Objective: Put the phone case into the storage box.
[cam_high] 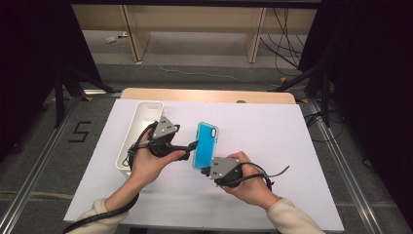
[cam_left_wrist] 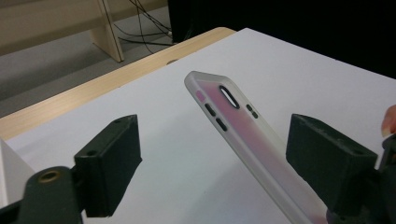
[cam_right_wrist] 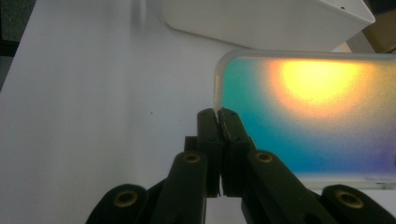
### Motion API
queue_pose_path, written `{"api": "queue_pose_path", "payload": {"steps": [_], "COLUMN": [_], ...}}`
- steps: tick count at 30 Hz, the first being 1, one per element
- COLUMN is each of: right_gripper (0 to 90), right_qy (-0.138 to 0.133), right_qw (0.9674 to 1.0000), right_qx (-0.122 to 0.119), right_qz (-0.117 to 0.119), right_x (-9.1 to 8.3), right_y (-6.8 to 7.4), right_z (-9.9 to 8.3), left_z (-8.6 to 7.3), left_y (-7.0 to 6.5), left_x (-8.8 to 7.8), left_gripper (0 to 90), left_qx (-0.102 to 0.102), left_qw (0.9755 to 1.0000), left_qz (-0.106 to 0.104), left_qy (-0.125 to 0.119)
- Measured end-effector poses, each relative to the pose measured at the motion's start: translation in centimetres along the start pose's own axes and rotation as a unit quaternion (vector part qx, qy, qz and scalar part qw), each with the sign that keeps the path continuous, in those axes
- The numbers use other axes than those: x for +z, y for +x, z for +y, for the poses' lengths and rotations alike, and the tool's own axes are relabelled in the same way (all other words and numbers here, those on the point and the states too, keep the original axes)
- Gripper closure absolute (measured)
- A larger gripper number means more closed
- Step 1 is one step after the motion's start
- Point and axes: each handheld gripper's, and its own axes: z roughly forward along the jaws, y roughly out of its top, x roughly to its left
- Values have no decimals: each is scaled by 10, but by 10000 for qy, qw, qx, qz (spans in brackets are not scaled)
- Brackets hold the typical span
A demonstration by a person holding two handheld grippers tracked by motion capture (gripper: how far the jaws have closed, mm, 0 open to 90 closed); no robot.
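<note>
The right gripper [cam_right_wrist: 218, 116] pinches the phone case [cam_high: 205, 145] by its near edge; the left gripper [cam_high: 194, 145], jaws wide apart, sits beside the case, between it and the white bin [cam_high: 141, 113].

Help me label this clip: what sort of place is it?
Probably a lab or recording room, not a home: a table under a white sheet, black curtains at the sides, loose cables on the bare floor, and a "5" taped there.

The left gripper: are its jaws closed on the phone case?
No, the left gripper has its jaws wide apart, with the phone case between them, untouched.
</note>
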Motion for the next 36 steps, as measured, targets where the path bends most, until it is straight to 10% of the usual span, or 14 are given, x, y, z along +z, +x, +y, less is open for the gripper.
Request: {"api": "queue_pose_path", "payload": {"steps": [36], "right_gripper": [893], "right_qy": [223], "right_qw": [9987], "right_qx": [-454], "right_qz": [-84], "right_x": [9], "right_y": [11], "right_z": [12], "left_z": [7], "left_y": [3], "left_x": [28], "left_gripper": [564], "left_qx": [-561], "left_qw": [9971], "left_qz": [53], "left_qy": [506]}}
